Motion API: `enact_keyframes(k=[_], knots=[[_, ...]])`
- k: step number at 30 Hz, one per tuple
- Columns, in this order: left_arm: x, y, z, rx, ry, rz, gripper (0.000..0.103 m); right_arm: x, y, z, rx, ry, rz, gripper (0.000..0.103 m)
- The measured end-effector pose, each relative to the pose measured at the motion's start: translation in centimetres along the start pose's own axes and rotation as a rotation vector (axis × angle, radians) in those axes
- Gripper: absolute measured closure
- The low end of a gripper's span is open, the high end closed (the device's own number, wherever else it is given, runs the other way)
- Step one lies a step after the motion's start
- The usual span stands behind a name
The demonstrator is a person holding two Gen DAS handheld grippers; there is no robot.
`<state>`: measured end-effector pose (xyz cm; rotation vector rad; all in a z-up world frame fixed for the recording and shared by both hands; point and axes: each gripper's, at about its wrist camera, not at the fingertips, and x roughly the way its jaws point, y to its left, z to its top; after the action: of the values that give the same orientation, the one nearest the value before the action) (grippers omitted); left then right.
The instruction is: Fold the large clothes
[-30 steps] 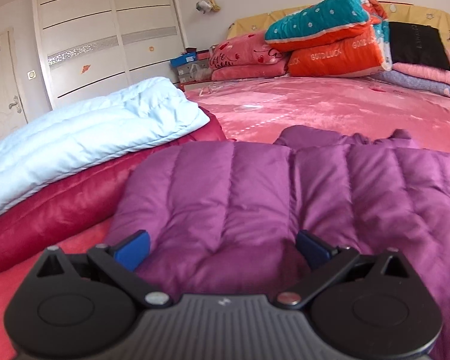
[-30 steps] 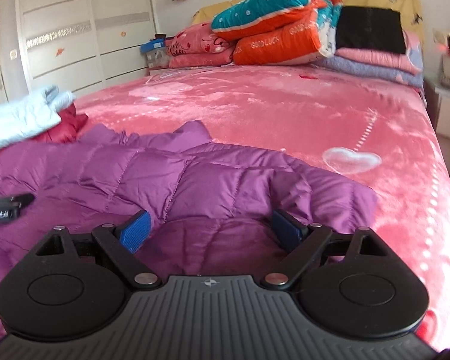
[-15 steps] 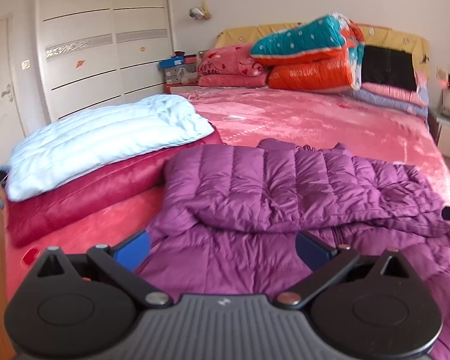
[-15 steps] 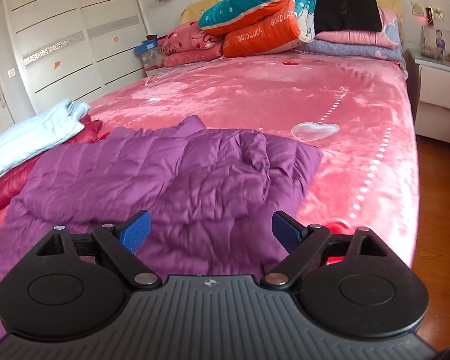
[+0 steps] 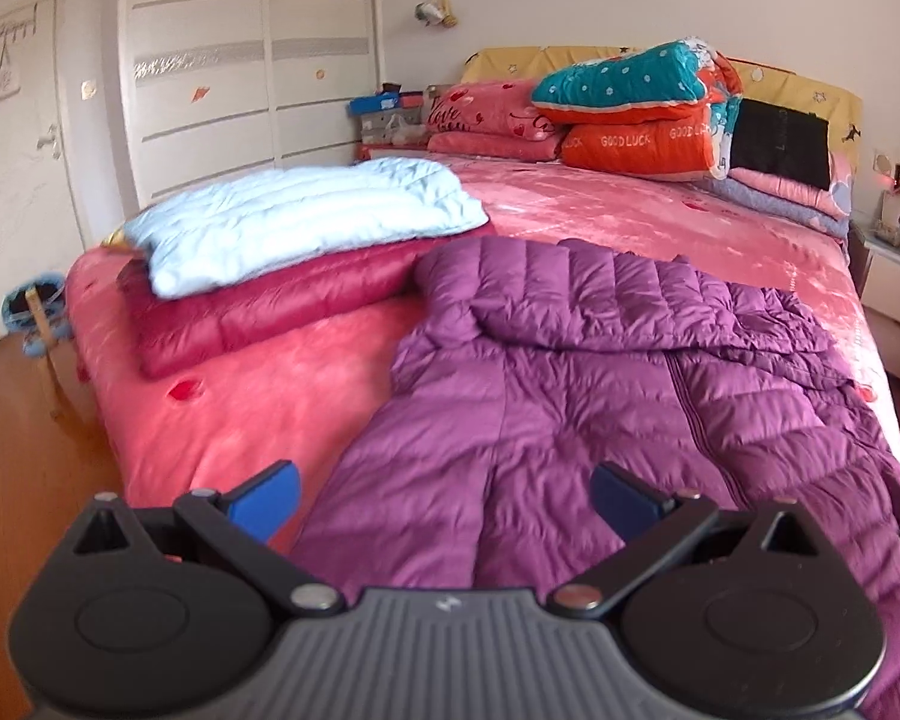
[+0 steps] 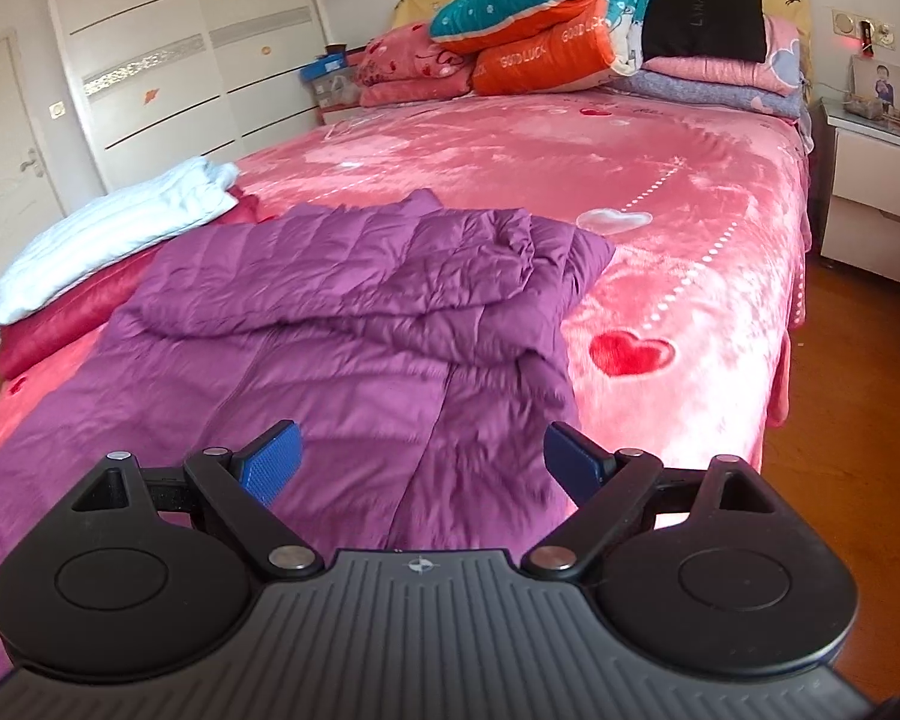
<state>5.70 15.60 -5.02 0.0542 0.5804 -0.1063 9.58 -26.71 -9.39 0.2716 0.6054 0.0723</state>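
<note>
A purple quilted down coat (image 5: 600, 372) lies lengthwise on the pink bed, its far part folded back over the body; in the right wrist view the same coat (image 6: 342, 330) shows that folded layer across the middle. My left gripper (image 5: 444, 501) hangs open above the coat's near hem, with nothing between its blue pads. My right gripper (image 6: 420, 465) is open too, raised over the near right part of the coat and holding nothing.
A folded light-blue coat (image 5: 294, 216) rests on a folded dark-red coat (image 5: 258, 306) at the bed's left. Pillows and quilts (image 5: 630, 114) are stacked at the headboard. A white nightstand (image 6: 870, 180) stands right of the bed; wooden floor (image 6: 840, 432) borders it.
Both grippers have pulled back and up from the coat's folded far part toward the foot of the bed. The folded layer stays where it was laid.
</note>
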Motion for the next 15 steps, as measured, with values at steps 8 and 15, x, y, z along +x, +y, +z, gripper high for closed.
enact_keyframes(k=[8, 15], knots=[[-4.5, 1.9, -2.4, -0.036, 0.026, -0.06, 0.0, -6.3, 1.8, -2.6, -0.029, 0.044, 0.155, 0.0], [-7.8, 1.9, -5.2, 0.064, 0.091, -0.119, 0.0, -11.6, 4.5, -5.2, -0.194, 0.12, 0.259, 0.0]])
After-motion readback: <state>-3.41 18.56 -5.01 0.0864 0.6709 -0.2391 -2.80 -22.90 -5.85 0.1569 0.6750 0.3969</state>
